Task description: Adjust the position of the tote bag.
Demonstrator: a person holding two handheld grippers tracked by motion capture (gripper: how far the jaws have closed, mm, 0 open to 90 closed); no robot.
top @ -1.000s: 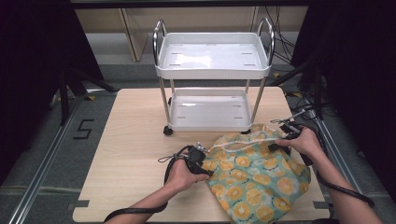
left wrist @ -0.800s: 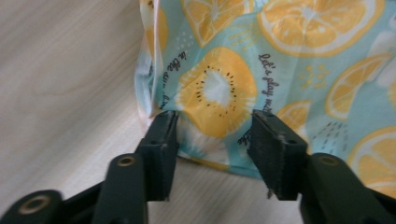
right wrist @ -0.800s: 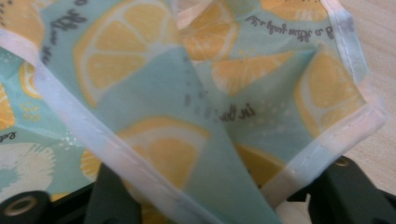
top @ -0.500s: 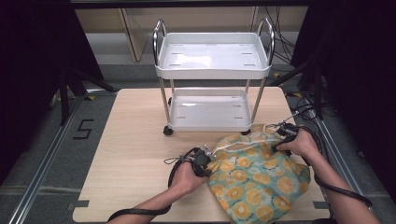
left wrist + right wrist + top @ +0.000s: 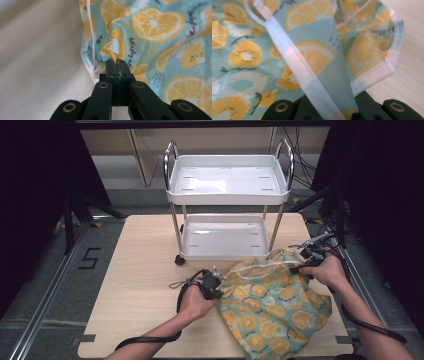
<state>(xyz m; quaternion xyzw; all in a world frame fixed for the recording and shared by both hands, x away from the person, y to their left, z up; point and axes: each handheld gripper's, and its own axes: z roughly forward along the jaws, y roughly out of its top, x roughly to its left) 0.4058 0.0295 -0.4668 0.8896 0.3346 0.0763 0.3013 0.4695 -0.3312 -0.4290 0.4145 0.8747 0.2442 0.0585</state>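
Two hand-held black grippers pinch a teal lemon-print cloth bag (image 5: 272,307) on the pale wooden table (image 5: 135,285) in the high view, left gripper (image 5: 216,287) at its left edge, right gripper (image 5: 300,265) at its far corner, near a white two-tier trolley (image 5: 227,195). In the left gripper view, jaws that have just been closing clamp a fold of the bag (image 5: 150,37). In the right gripper view, just-closed jaws grip the bag's white hem (image 5: 299,67).

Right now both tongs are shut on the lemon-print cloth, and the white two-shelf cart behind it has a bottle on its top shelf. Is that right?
Not quite. The left tongs and right tongs are each shut on the lemon-print cloth, but the high view shows no bottle on the top shelf of the white cart; nothing stands on that shelf. The rest holds.
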